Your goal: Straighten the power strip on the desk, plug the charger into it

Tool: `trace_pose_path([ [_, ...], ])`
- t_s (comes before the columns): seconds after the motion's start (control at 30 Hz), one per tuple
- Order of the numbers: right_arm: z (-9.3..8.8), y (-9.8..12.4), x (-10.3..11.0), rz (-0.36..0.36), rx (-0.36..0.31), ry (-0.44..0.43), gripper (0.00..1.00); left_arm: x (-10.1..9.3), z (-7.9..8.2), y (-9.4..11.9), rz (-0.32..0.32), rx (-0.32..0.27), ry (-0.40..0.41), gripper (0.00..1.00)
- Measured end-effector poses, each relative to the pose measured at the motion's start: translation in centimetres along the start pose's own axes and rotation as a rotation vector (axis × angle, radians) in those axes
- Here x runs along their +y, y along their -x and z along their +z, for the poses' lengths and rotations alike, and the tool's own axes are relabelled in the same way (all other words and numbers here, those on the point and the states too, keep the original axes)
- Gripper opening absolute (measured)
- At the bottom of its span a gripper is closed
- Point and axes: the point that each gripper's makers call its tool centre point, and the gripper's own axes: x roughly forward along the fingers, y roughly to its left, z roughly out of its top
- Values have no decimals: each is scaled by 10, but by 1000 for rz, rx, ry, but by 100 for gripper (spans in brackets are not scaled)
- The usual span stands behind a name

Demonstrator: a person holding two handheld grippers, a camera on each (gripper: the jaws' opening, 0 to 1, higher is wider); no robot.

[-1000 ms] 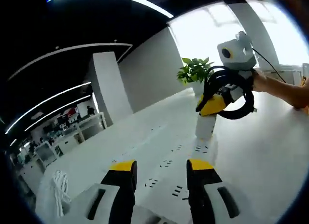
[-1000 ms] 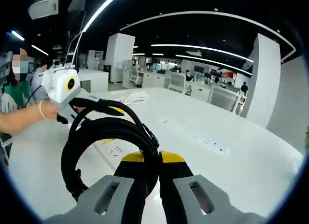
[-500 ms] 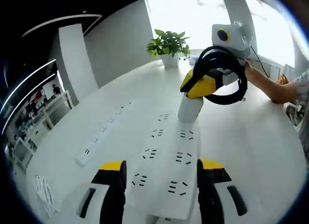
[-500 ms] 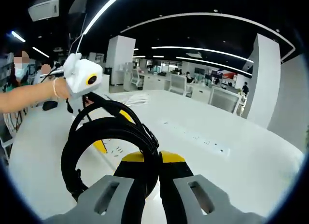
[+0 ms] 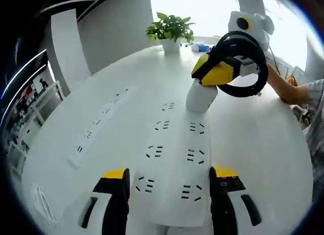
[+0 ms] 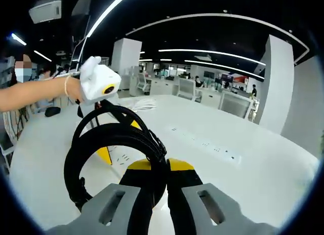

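Left gripper (image 5: pixel 169 180) fingers spread astride power strip (image 5: pixel 174 166) on counter (image 5: pixel 263 144), right gripper (image 6: pixel 160 166) fingers clamping coiled black cable (image 6: pixel 109 144).

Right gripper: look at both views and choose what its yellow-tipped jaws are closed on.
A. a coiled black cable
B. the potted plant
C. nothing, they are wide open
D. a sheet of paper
A. In the right gripper view the right gripper has its jaws pressed together on the coiled black cable, and the left gripper view shows the same cable loop hanging from those jaws above the white power strip.
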Motion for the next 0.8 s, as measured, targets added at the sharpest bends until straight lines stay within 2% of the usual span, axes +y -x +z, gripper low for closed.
trace_pose_path([
  [0.43,0,2,5,4,-1,2,6,0,-4,-11,-55,134,33,69],
  [0.63,-1,4,8,5,1,5,6,-9,-9,-16,-69,217,3,71],
  [0.8,-1,4,8,5,8,-5,6,-10,-10,-16,-87,242,-10,71],
])
